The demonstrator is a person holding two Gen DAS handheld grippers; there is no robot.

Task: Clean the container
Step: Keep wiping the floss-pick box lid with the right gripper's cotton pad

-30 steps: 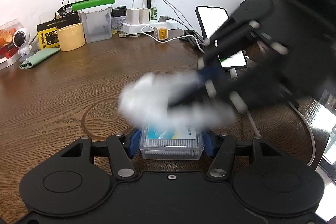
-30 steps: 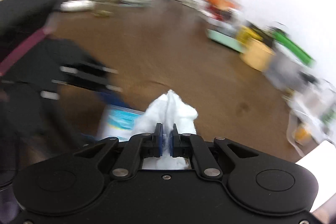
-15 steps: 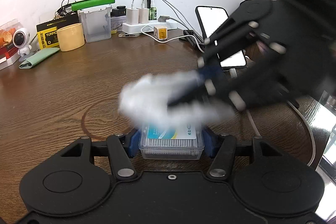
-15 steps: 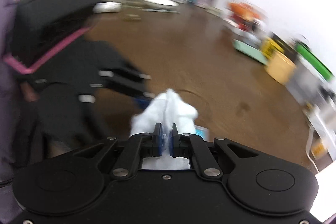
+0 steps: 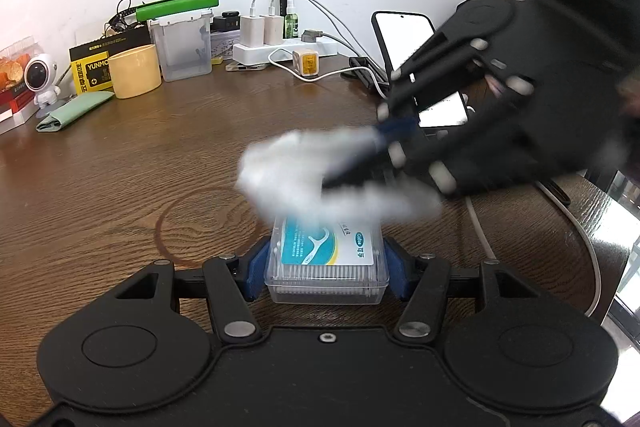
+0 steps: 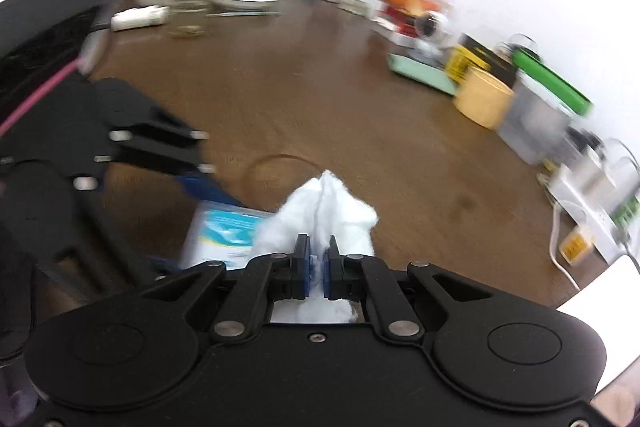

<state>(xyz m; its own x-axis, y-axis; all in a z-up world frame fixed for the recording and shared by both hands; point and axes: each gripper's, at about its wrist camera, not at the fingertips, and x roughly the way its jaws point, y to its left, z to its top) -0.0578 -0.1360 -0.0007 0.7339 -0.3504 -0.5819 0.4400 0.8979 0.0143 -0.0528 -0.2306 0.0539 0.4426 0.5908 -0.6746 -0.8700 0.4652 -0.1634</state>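
The left gripper [image 5: 326,265] is clamped on a small clear container [image 5: 326,277], w/ a blue pad pressing each short end. So the box's long side runs left to right between the pads. It sits low on the brown tabletop [image 5: 120,179], label side up, right in front of the camera. The right gripper [image 6: 316,265] is squeezed nearly closed on a white cloth [image 6: 324,215]. In the left wrist view the cloth looks blurry and lies on the box's far top edge.
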